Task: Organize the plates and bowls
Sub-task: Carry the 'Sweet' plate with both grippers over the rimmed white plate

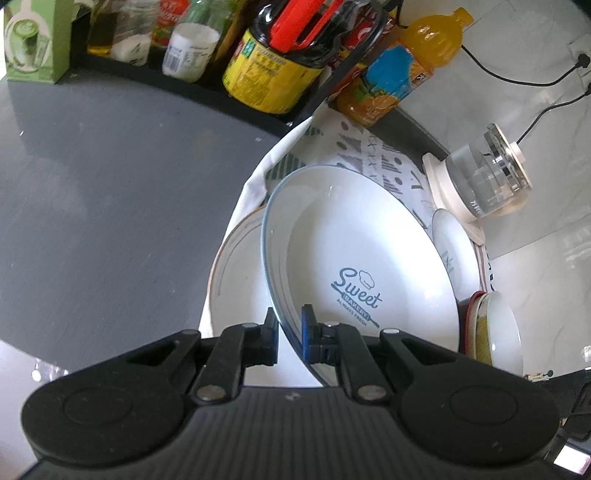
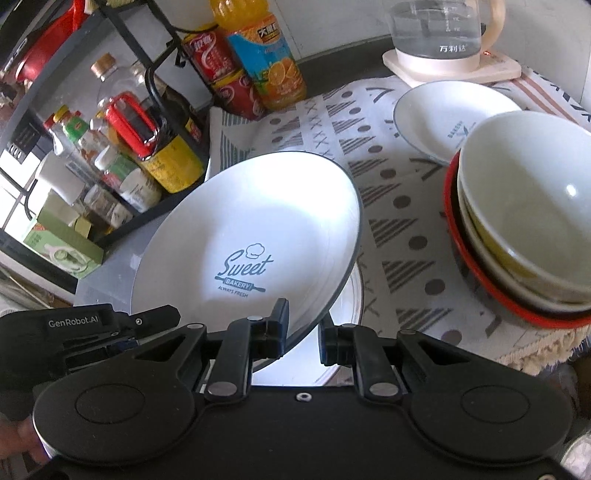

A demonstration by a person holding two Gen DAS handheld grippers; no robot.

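Observation:
A white plate printed "Sweet Bakery" (image 1: 362,251) (image 2: 251,221) is held tilted above the patterned cloth (image 2: 388,192). My left gripper (image 1: 290,332) is shut on its near rim, one blue pad on each face. My right gripper (image 2: 303,328) is shut on another part of the same rim, and the left gripper's body (image 2: 85,328) shows beside it. Under the held plate lies a gold-rimmed plate (image 1: 236,266) (image 2: 347,332). A stack of bowls (image 2: 524,206) (image 1: 498,332) in a red-rimmed dish stands to the right. A small blue-rimmed plate (image 2: 443,114) (image 1: 452,243) lies behind it.
A black wire rack (image 2: 110,147) packed with bottles and jars lines the left and back. An orange juice bottle (image 2: 266,55) (image 1: 406,62) and red cans (image 2: 221,70) stand at the cloth's far edge. A glass kettle (image 2: 443,33) (image 1: 484,177) sits on its base at the back right.

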